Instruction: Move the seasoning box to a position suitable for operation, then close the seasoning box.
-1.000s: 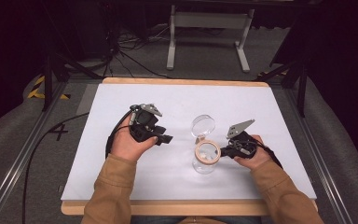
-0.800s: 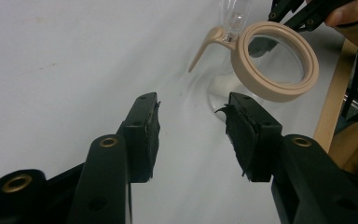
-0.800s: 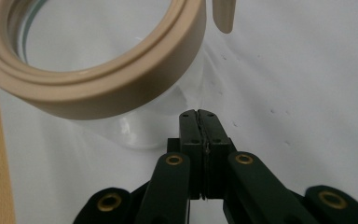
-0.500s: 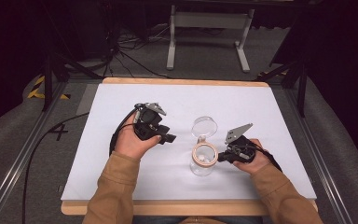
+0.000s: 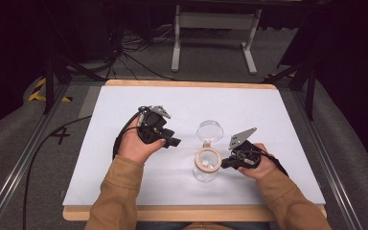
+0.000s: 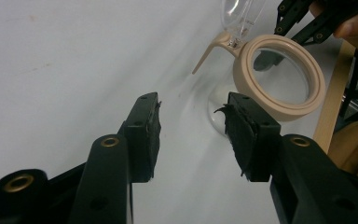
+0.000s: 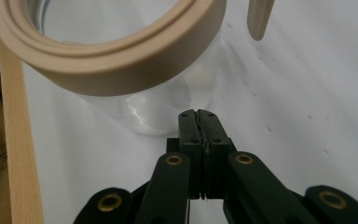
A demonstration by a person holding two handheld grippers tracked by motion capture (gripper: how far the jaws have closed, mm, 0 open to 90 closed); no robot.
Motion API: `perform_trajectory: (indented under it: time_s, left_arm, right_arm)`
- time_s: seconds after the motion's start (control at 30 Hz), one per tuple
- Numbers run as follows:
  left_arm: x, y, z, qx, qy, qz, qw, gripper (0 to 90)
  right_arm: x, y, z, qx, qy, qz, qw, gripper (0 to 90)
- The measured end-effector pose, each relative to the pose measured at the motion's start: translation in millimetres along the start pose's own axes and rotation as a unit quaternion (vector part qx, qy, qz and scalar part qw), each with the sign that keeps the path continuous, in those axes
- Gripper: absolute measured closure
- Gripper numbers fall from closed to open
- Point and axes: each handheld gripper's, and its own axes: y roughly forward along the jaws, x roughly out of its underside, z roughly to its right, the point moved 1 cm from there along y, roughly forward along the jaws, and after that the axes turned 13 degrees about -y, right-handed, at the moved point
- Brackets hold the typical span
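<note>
We note jar (image 5: 206, 165) near desk's front edge, just beside right gripper (image 5: 226, 164), jaws clenched empty; left gripper (image 5: 172, 142) released, farther.

The jar (image 5: 205, 165) stands on the table (image 5: 124, 182) — left tongs (image 5: 172, 142) left, right tongs (image 5: 225, 165) right.

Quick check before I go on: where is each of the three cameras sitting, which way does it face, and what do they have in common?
High view: above the person's side, facing forward and down on the table; both forearms, left gripper, right gripper.
Left gripper view: on the left gripper, jaws apart, facing the jar.
Right gripper view: on the right gripper, jaws together, beside the jar.
Shared: the jar's tan rim.
</note>
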Motion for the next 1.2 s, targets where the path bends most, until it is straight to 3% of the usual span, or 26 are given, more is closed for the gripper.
perform_trajectory:
  time_s: [0.03,0.1,0.2,0.33,0.6,0.83,1.0,1.2]
  left_arm:
    - [0.2,0.2,-0.5,0.001,-0.002,0.003,1.0,55.8]
    - [0.5,0.2,-1.9,0.003,-0.005,0.009,0.9999,55.8]
    - [0.2,0.7,-3.3,0.005,-0.008,0.012,0.9999,56.4]
    - [-2.2,4.3,-4.5,0.009,-0.007,0.025,0.9996,57.8]
    - [-12.0,15.6,-5.5,0.003,-0.01,0.071,0.9974,63.1]
    - [-18.6,24.9,-8.1,0.006,-0.01,0.091,0.9958,70.7]
    - [-22.2,28.6,-7.7,0.014,-0.014,0.101,0.9947,74.7]
    - [-23.6,35.6,-0.1,0.02,0.003,0.115,0.9932,79.2]
  right_arm:
    - [0.6,-3.3,1.1,0.015,0.003,-0.003,0.9999,89.8]
    - [1.4,-5.4,1.9,0.019,0.005,-0.003,0.9998,89.9]
    - [4.7,-18.5,5.1,0.033,0.02,0.024,0.999,90.0]
    - [5.4,-33.5,5.1,0.044,0.022,0.053,0.9974,90.0]
    - [-3.1,-57.1,-10.0,0.06,0.015,0.11,0.992,90.0]
    - [-15.7,-60.5,-26.7,0.057,0.002,0.141,0.9884,90.0]
    - [-24.0,-60.5,-36.3,0.053,0.0,0.173,0.9835,90.0]
    - [-26.4,-55.6,-37.5,0.066,0.012,0.197,0.9782,90.0]
